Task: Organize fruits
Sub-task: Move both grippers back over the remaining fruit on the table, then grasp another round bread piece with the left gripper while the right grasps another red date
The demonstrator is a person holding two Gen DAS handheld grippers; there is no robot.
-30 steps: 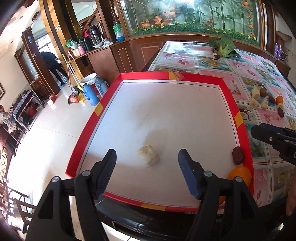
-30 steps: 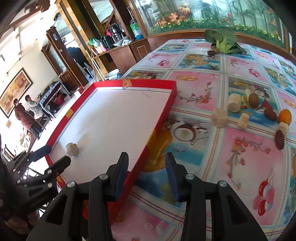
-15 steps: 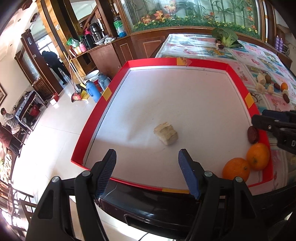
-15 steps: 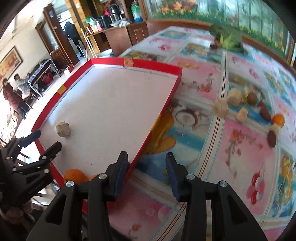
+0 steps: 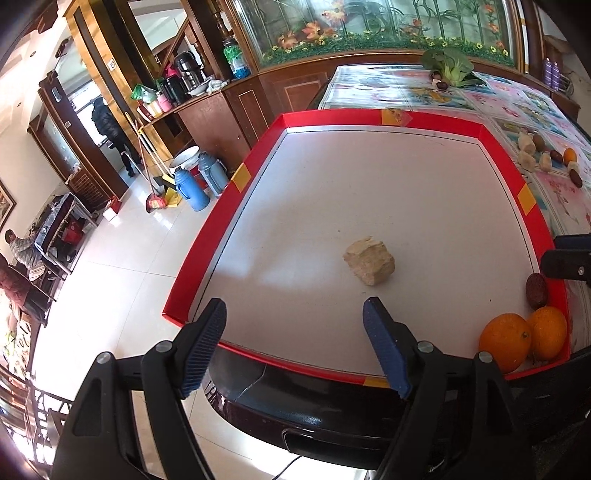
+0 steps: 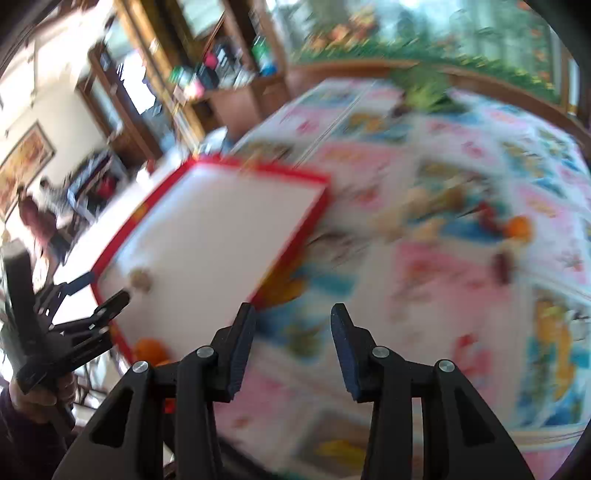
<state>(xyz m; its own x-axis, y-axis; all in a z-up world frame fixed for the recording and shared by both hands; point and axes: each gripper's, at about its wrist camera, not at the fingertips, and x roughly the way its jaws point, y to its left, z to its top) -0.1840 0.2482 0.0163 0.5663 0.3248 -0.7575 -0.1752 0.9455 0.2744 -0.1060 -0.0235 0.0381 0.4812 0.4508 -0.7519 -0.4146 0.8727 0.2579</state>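
Left tongs (image 5: pixel 293 345) opening, empty, just short of beige chunk (image 5: pixel 369 260) at 1 o'clock in tray (image 5: pixel 207 258). Right tongs (image 6: pixel 291 349) apart, empty. Step: approach; next, reach and clamp.

Home dining rm: aquarium (image 5: pixel 369 26), wood sideboard (image 5: pixel 207 107) w/ flasks, brooms (image 5: pixel 147 166), tiled floor (image 5: pixel 110 258).
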